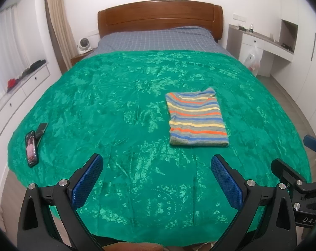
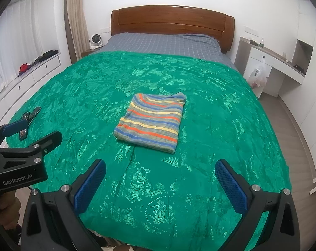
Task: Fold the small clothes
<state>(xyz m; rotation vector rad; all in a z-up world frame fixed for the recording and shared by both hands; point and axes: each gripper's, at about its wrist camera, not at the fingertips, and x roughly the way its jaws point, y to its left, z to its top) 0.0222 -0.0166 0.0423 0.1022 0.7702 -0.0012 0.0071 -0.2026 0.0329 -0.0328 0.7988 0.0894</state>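
The striped shirt (image 1: 196,118) lies folded into a compact rectangle on the green bedspread (image 1: 116,104), right of centre, well apart from both tools; the left gripper (image 1: 155,179) and right gripper (image 2: 160,183) hover over the near edge of the bed, jaws spread wide and holding nothing. In my judgement the fold looks complete, so the main risk is a low pass snagging the slippery bedspread, dragging the stack and loosening its layers. The phone (image 1: 31,148) near the left edge could be knocked off by a careless sweep.

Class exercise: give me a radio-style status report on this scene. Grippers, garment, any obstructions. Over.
Left gripper open, empty. Right gripper open, empty. Striped shirt lies folded on green bedspread. Phone at left edge, clear of shirt.
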